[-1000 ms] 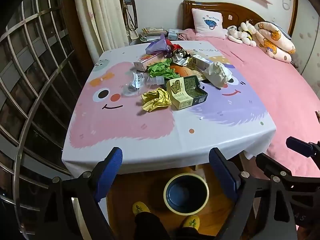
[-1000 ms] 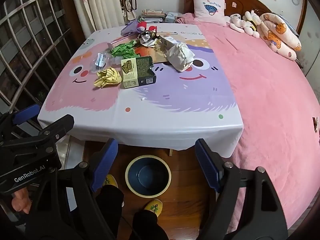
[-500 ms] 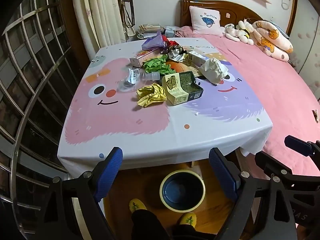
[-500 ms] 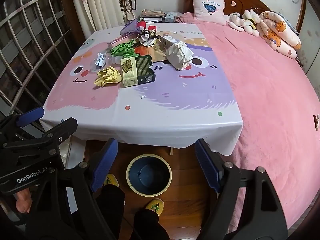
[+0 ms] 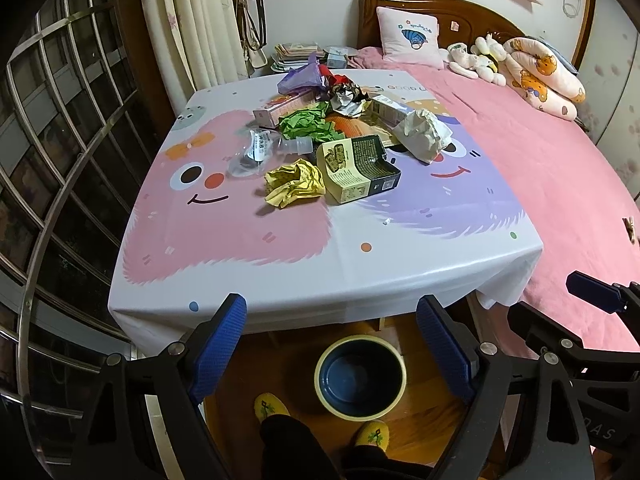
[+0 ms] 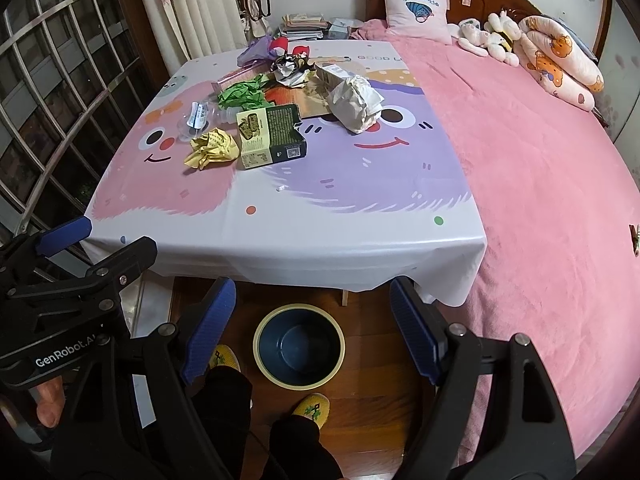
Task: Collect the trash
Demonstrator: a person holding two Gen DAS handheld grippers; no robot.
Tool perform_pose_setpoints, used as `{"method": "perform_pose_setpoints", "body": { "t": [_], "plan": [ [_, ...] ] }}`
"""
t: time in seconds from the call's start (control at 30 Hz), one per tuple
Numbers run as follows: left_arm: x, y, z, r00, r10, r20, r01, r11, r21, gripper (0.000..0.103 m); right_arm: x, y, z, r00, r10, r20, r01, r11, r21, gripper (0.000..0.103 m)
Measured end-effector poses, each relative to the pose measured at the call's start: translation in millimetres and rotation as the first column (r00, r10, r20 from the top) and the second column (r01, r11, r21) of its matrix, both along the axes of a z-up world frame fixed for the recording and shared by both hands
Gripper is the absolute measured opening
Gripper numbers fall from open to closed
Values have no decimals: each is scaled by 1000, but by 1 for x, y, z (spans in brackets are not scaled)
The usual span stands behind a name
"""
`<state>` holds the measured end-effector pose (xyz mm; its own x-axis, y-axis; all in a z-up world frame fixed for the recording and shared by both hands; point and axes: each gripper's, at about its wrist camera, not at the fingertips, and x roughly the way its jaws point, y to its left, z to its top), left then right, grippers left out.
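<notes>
Both tongs, left [image 5: 332, 344] and right [image 6: 312, 324], wide open, empty, tilted down over the bin [image 6: 299, 350].

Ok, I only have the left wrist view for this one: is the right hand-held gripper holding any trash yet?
Observer: No. The right wrist view shows the right hand-held gripper open, with nothing between its pads.
Operator: And my own gripper, from outside?
Observer: The left hand-held gripper shows at the lower left of that view, black, marked GenRobot.AI.
Operator: Is any hand visible?
Observer: Only bare fingers, just under that gripper's body.
</notes>
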<state>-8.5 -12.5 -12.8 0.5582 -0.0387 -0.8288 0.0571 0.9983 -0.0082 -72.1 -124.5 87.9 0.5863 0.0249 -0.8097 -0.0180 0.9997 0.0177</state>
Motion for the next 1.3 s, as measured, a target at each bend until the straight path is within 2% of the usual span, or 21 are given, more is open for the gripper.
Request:
{"method": "perform_pose_setpoints", "body": {
  "t": [1.03,1.3],
  "plan": [
    [1,0,-3,1000,-2,-3,2,1000,5,88,6,-2,-3,1000,-1,-5,1,1000,13,78],
    [1,0,-4,1000,0,-8,1,1000,6,88,8,10,-7,1000,3,-6,-3,1000,23,78]
  ]
}}
